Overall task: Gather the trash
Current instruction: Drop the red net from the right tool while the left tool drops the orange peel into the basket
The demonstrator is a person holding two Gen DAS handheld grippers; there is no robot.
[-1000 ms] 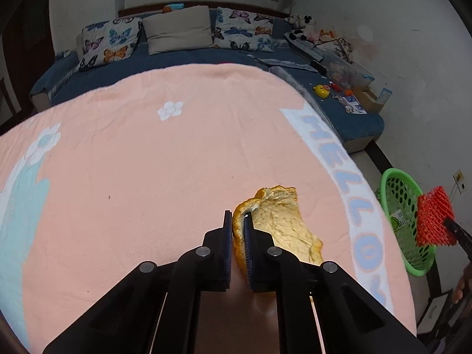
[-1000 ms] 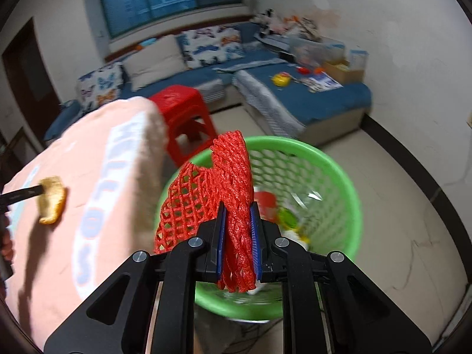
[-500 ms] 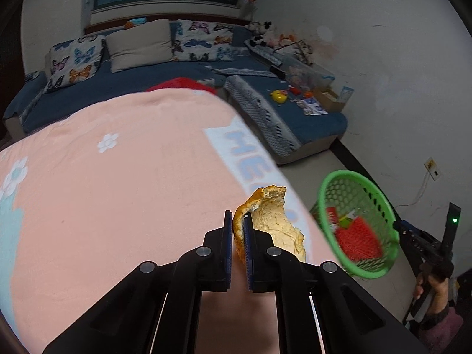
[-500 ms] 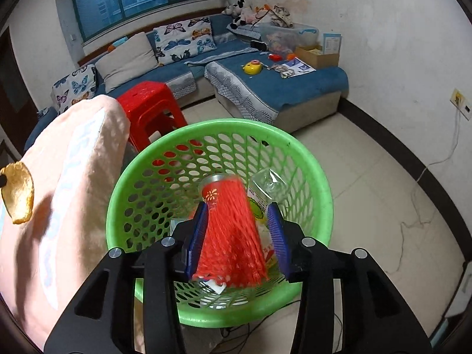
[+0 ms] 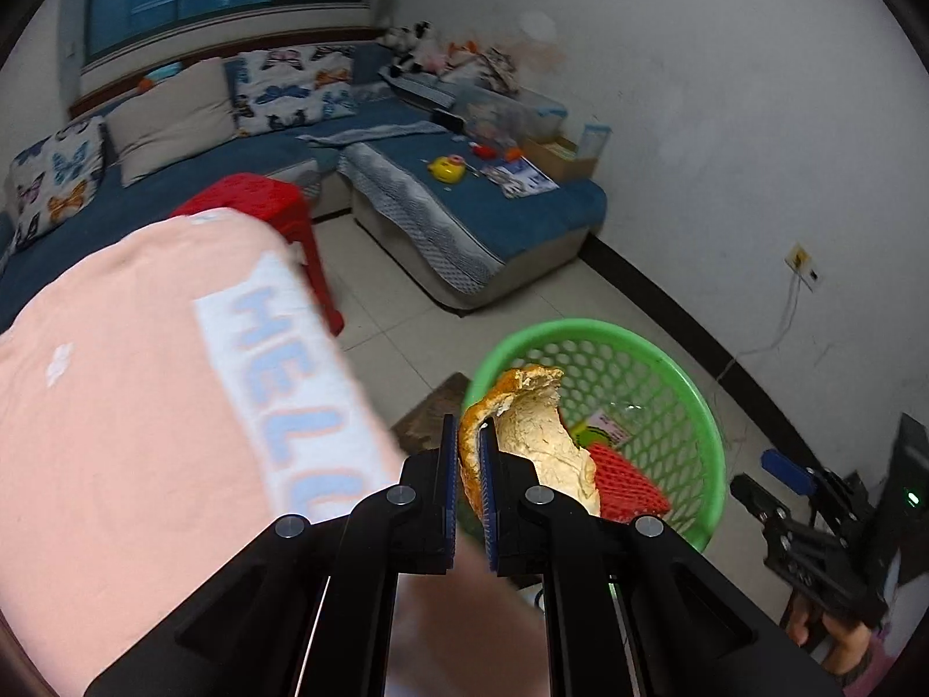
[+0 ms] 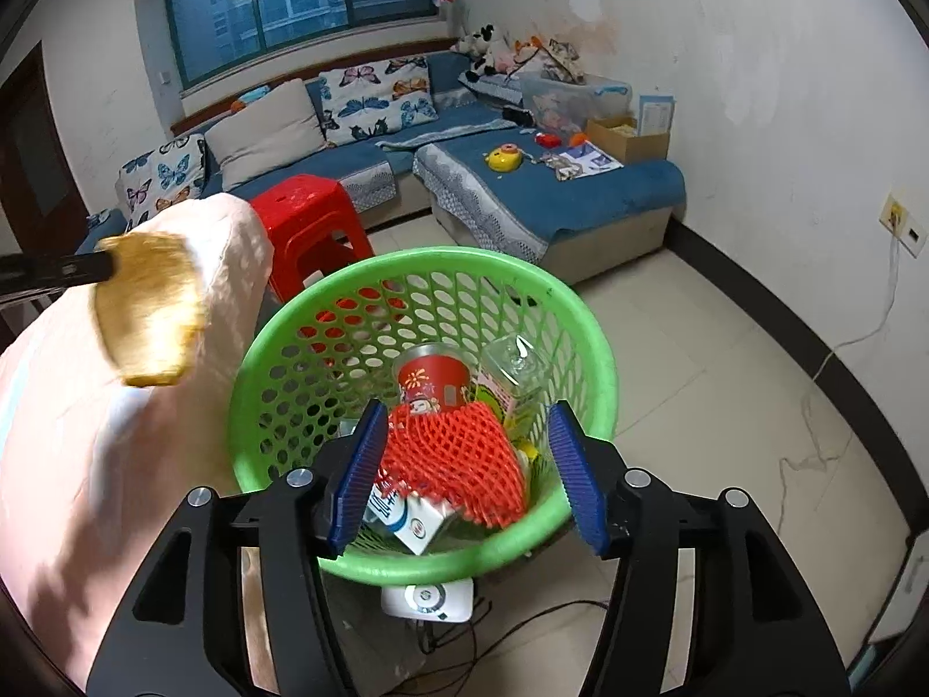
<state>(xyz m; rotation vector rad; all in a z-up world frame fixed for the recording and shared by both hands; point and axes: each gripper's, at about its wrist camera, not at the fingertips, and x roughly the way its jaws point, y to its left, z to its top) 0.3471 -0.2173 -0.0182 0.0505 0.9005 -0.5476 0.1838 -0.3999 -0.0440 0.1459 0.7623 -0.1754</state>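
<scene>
Peel (image 5: 525, 435) sits clamped in your left gripper (image 5: 467, 482), the blue pads pinching the orange rind edge while the pale inner side curls off to the right. In the left wrist view it hangs over the near rim of the green basket (image 5: 685, 395), past the edge of the peach blanket (image 5: 116, 406) with the pale lettered band. From your right wrist view the same peel (image 6: 148, 313) shows blurred at the left, held up beside the blanket (image 6: 87, 464) by the dark tip of that gripper, just left of the basket rim.

Your right gripper (image 6: 464, 464) stands over the basket (image 6: 418, 566) with its jaws spread apart; they have just been opening, and neither blue pad presses on anything. The red foam net (image 6: 458, 459) lies below and between them, resting inside the basket on the other trash, clear of both pads. Just behind the net stands a red printed can (image 6: 432, 380), with a clear plastic wrapper (image 6: 517, 363) to its right and a small white and blue carton (image 6: 406, 517) at the net's near left corner. In the left wrist view the net (image 5: 630, 485) shows as a red patch on the basket floor, partly behind the peel.

The basket stands on the pale tiled floor (image 6: 726, 406), with a red plastic stool (image 6: 313, 221) behind it and a blue corner sofa (image 6: 580, 197) further back. A white device (image 6: 427, 601) with cables lies on the floor under the basket's near edge. At the far right of the left wrist view your right gripper (image 5: 772, 488) appears, with your hand (image 5: 836, 639) beneath it.
</scene>
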